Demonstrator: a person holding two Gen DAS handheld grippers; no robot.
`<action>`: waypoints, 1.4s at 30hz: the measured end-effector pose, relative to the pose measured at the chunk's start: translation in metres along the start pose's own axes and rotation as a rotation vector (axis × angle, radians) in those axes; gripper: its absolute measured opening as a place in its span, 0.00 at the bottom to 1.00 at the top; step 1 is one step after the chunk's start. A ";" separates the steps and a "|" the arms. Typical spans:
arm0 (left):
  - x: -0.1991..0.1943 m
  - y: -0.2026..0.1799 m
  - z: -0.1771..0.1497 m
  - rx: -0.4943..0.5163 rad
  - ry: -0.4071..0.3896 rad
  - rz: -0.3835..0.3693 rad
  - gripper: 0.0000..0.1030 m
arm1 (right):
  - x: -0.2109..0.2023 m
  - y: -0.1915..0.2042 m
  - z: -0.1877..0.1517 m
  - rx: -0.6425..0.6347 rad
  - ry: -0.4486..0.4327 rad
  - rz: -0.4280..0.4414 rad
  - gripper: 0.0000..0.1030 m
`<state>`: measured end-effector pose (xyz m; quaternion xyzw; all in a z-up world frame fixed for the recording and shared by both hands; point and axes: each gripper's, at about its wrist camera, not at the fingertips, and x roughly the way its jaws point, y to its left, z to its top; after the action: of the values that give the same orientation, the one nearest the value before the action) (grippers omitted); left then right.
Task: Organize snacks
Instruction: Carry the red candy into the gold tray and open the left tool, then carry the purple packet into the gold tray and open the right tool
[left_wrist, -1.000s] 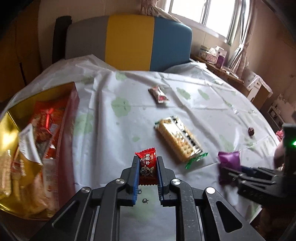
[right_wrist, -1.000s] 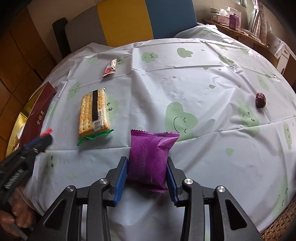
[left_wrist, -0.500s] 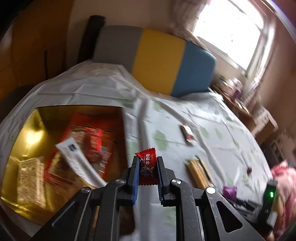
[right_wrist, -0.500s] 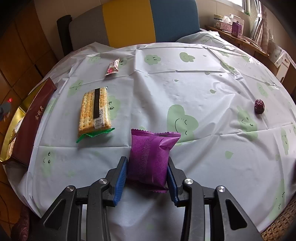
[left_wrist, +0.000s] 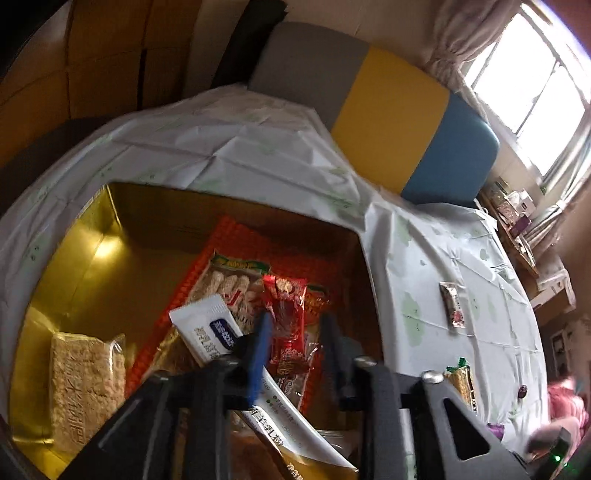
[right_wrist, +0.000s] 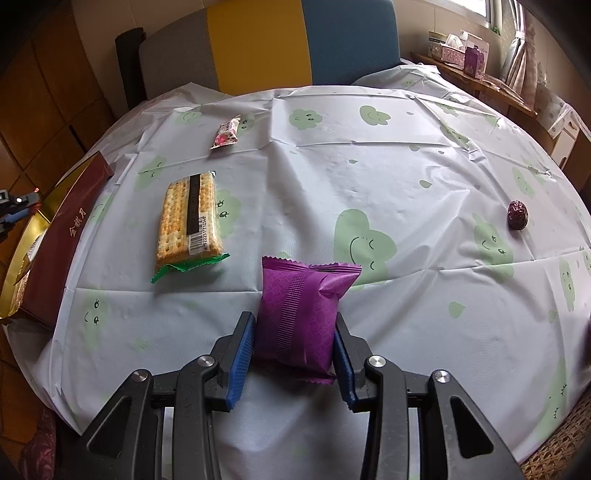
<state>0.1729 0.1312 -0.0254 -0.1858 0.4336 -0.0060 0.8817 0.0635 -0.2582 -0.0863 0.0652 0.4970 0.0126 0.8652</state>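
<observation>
In the left wrist view my left gripper (left_wrist: 294, 321) hangs over the open gold box (left_wrist: 110, 229). Its jaws are opening. The small red candy packet (left_wrist: 286, 325) is still between them, with a gap showing on its right side. Under it lie a white sachet (left_wrist: 207, 328), an orange-red biscuit pack (left_wrist: 236, 280) and a pale rice-cake block (left_wrist: 85, 384). In the right wrist view my right gripper (right_wrist: 293, 321) is shut on a purple packet (right_wrist: 303, 317) that rests on the tablecloth near the front edge.
On the table lie a cracker pack (right_wrist: 190, 221), a small pink-and-white packet (right_wrist: 226, 133) and a dark red wrapped sweet (right_wrist: 518, 214). The box's maroon side (right_wrist: 70, 229) stands at the left edge. A grey, yellow and blue chair back (right_wrist: 258, 40) is behind the table.
My left gripper swung left from over the tablecloth to above the gold box, carrying the red packet, and its jaws have widened. The right gripper and purple packet have not moved.
</observation>
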 end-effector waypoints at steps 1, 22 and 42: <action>0.001 0.001 -0.001 -0.002 0.001 0.001 0.34 | 0.000 0.000 0.000 0.000 0.000 0.000 0.39; -0.066 -0.022 -0.074 0.131 -0.105 0.146 0.35 | -0.002 0.001 0.000 0.015 -0.009 -0.010 0.39; -0.078 0.003 -0.091 0.088 -0.098 0.184 0.43 | -0.031 0.039 0.024 -0.045 -0.041 0.091 0.37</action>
<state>0.0537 0.1181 -0.0176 -0.1063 0.4044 0.0652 0.9061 0.0699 -0.2246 -0.0433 0.0687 0.4753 0.0617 0.8750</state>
